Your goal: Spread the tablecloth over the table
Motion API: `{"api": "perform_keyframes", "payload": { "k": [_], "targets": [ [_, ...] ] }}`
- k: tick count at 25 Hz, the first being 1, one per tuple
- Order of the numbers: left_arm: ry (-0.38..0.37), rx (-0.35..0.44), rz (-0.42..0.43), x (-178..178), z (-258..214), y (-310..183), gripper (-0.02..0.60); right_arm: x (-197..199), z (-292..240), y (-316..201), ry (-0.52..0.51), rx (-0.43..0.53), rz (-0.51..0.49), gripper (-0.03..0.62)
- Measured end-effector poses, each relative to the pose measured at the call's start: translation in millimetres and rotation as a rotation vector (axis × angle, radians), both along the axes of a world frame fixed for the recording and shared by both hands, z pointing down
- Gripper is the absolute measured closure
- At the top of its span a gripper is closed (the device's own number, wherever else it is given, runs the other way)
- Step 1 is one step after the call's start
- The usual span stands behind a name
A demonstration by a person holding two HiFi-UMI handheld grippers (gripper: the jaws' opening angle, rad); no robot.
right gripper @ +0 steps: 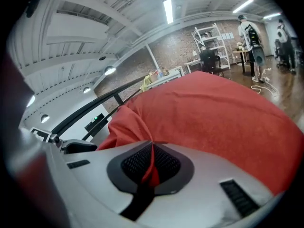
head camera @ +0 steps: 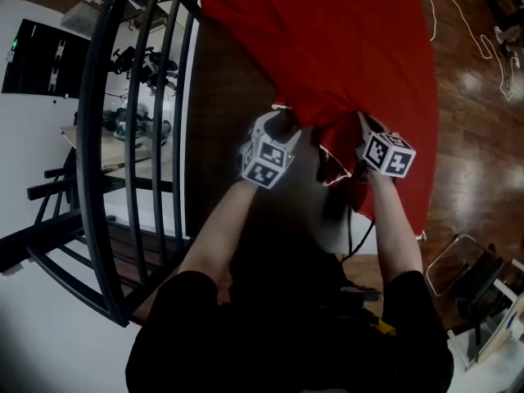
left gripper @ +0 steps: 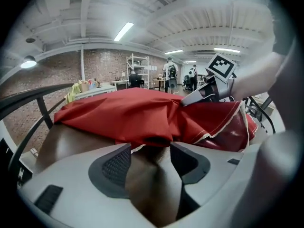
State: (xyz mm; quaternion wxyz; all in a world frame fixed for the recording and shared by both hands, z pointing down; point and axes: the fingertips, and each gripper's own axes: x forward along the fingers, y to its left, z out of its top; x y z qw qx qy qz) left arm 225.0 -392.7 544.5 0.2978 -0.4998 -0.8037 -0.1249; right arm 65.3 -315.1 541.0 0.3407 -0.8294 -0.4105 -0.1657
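On the dark table [head camera: 232, 88], the red tablecloth [head camera: 344, 47] covers the far part and bunches up by your grippers.
Your right gripper [right gripper: 152, 160] has its jaws pinched tight on a fold of the cloth. Your left gripper [left gripper: 151, 148] has its jaws apart and holds nothing, with the hem just beyond its tips.

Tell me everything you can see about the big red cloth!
The tablecloth is bright red, thin fabric with a pale hem and a shinier underside. It drapes over the dark table, smooth farther off, bunched into folds at the near edge. The right gripper is shut on one fold. The left gripper is open, the hem just beyond its jaws.
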Motion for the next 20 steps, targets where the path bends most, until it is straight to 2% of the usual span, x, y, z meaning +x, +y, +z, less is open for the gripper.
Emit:
{"api": "perform_keyframes", "payload": {
  "k": [3, 5, 9, 11, 14, 16, 18, 20],
  "targets": [
    [0.062, 0.014, 0.021, -4.5, 11.6, 9.8, 0.281, -15.8, 5.2, 4.5, -0.080, -0.015, 0.028, 0.588],
    [0.110, 0.015, 0.028, -6.9, 17.9, 19.8, 0.278, -27.6, 8.7, 7.3, -0.108, -0.004, 0.058, 0.588],
    [0.147, 0.062, 0.044, -12.3, 30.3, 42.6, 0.278, -30.9, 16.0, 3.4, -0.107, 0.028, 0.049, 0.588],
    [0.134, 0.099, 0.026, -8.3, 34.0, 54.2, 0.259, -32.6, 19.6, 0.8, -0.119, 0.025, 0.044, 0.588],
    [0.030, 0.191, -0.020, -0.8, 41.5, 60.8, 0.253, -31.2, 22.2, -2.3, -0.126, 0.023, 0.038, 0.588],
    [0.014, 0.227, -0.021, -1.3, 43.7, 61.3, 0.267, -31.7, 24.1, -3.1, -0.126, 0.026, 0.037, 0.588],
    [0.045, 0.227, -0.023, -1.6, 40.5, 64.5, 0.287, -32.7, 24.8, -2.4, -0.128, 0.027, 0.039, 0.588],
    [0.083, 0.221, -0.069, 7.2, 39.5, 65.7, 0.460, -31.3, 25.4, -3.8, -0.126, 0.028, 0.039, 0.588]
  ]
}}
